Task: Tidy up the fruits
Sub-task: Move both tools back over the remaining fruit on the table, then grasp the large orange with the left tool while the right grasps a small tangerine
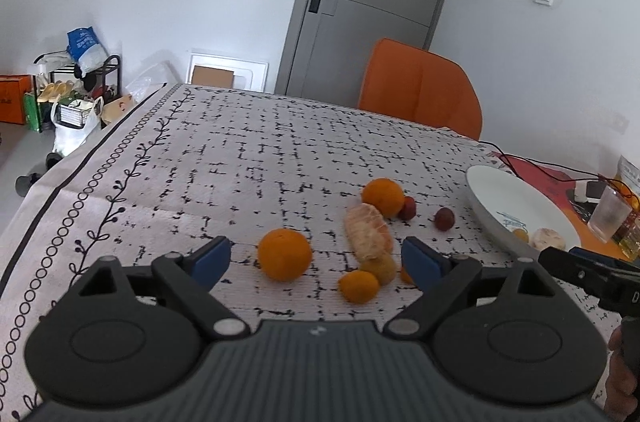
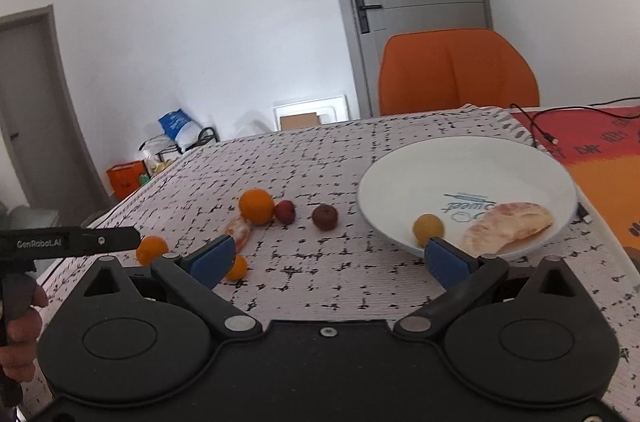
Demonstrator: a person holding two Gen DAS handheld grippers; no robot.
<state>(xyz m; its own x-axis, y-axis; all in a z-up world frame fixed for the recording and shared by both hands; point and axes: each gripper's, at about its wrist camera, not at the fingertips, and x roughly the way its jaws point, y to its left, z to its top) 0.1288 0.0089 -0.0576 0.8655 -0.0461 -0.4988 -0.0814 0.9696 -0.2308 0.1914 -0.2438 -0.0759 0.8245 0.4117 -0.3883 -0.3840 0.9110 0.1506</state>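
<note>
My left gripper (image 1: 316, 262) is open and empty, just above the tablecloth. Between its fingers lie an orange (image 1: 284, 254), a peeled citrus piece (image 1: 368, 237) and small kumquats (image 1: 359, 286). A second orange (image 1: 383, 196) and two dark red fruits (image 1: 444, 218) lie farther off. My right gripper (image 2: 329, 261) is open and empty, its right finger at the near rim of the white plate (image 2: 400, 182). The plate holds a peeled citrus segment (image 2: 508, 226) and a small yellow fruit (image 2: 428, 228). Loose on the cloth are an orange (image 2: 256, 206) and red fruits (image 2: 325, 217).
An orange chair (image 2: 456, 70) stands behind the table's far edge. A black cable (image 2: 540, 126) and a red mat (image 2: 600, 150) lie right of the plate. A plastic cup (image 1: 610, 214) stands beyond the plate. The table's left edge drops to floor clutter (image 1: 72, 102).
</note>
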